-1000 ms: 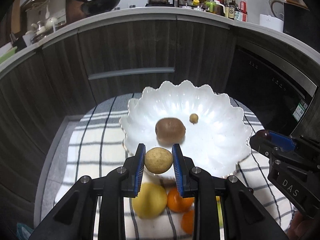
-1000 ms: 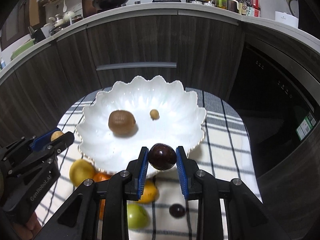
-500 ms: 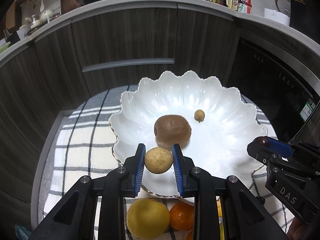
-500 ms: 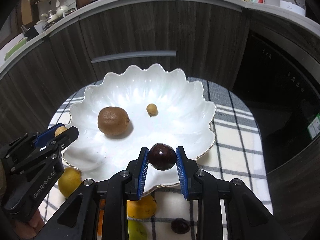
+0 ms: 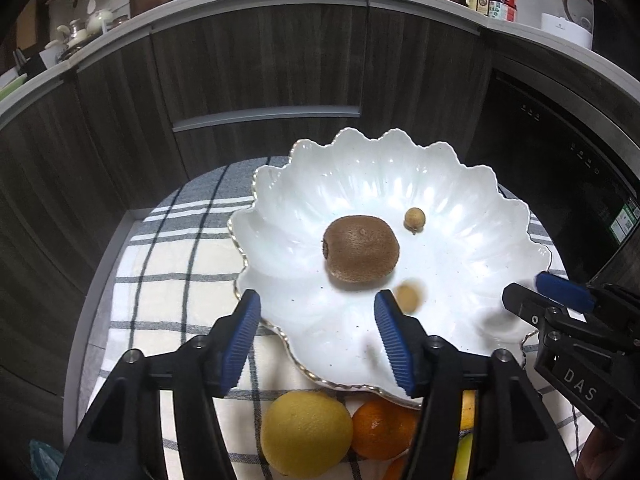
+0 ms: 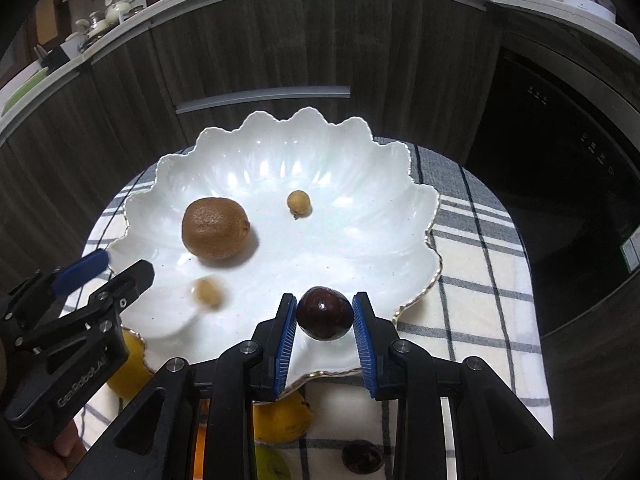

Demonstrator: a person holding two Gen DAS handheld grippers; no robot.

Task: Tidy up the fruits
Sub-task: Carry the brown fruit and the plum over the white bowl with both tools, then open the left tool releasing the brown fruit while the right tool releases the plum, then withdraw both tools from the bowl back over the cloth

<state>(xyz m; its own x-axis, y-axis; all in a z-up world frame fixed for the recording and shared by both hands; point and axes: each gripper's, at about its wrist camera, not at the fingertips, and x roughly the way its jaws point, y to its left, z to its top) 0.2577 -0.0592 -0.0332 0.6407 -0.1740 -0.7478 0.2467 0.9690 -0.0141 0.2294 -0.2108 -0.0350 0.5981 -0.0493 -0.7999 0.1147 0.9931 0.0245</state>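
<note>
Small tan fruit point(image 5: 407, 298) on the plate point(image 5: 460, 208) is motion-blurred — its outline smeared.

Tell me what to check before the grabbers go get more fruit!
1. Left gripper let go: ok, jaws opening, nothing between them.
2. Small tan fruit landed in the white bowl: ok, though blurred.
3. Right gripper let go of the dark plum: cannot tell, jaws opening, plum between them.
4. Plum over the bowl: ok.
5. Kiwi clear of both grippers: ok.
6. More fruit waiting on the checked cloth: ok.
</note>
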